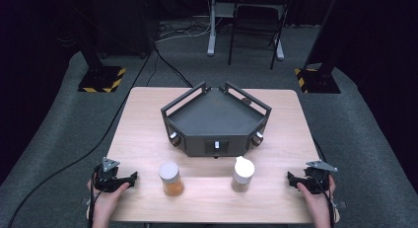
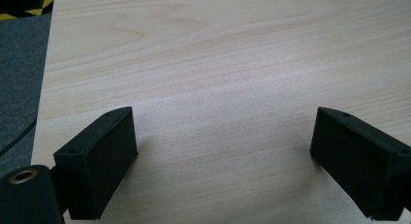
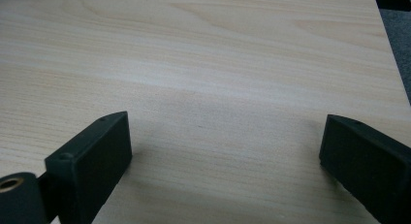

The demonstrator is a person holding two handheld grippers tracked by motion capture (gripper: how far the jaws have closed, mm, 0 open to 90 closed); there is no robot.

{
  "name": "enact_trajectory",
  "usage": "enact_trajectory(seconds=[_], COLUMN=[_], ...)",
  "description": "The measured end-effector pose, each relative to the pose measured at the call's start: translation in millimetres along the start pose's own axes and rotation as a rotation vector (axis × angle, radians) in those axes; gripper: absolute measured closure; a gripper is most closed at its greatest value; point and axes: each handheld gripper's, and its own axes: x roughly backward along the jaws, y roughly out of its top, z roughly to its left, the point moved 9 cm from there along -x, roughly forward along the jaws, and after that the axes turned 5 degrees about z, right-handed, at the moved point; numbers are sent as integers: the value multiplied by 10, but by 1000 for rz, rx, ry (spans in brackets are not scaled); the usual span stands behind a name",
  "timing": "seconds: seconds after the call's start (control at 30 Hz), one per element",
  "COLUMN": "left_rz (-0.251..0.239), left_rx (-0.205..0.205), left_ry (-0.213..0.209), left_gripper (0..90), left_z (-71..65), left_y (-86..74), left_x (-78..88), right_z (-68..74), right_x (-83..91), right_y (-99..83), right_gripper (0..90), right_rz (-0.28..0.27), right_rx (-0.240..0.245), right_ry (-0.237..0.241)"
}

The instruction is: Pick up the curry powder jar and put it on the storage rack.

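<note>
Plainly, both pairs of jaws stand wide apart with nothing but bare wood between them. The left gripper [image 1: 132, 177] rests at the near left edge of the pale wooden table [image 1: 148, 119], the right gripper [image 1: 291, 177] at the near right edge. Between them, well apart from either, stand a clear jar of orange powder with a grey lid [image 1: 171, 179] and a jar of brownish contents with a white, possibly spouted cap [image 1: 242, 174]. Behind these sits a dark grey angular metal tray with railed sides [image 1: 215, 120].
</note>
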Motion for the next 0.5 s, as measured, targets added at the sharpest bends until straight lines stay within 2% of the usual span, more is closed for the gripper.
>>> enact_trajectory(seconds=[0.5], left_rz=[0], left_rx=[0], left_ry=[0], left_gripper=[90], left_z=[0], left_y=[1], left_x=[-1], right_z=[3], right_x=[-4], right_y=[4], right_gripper=[27], right_rz=[3], right_rx=[2], right_ry=[1])
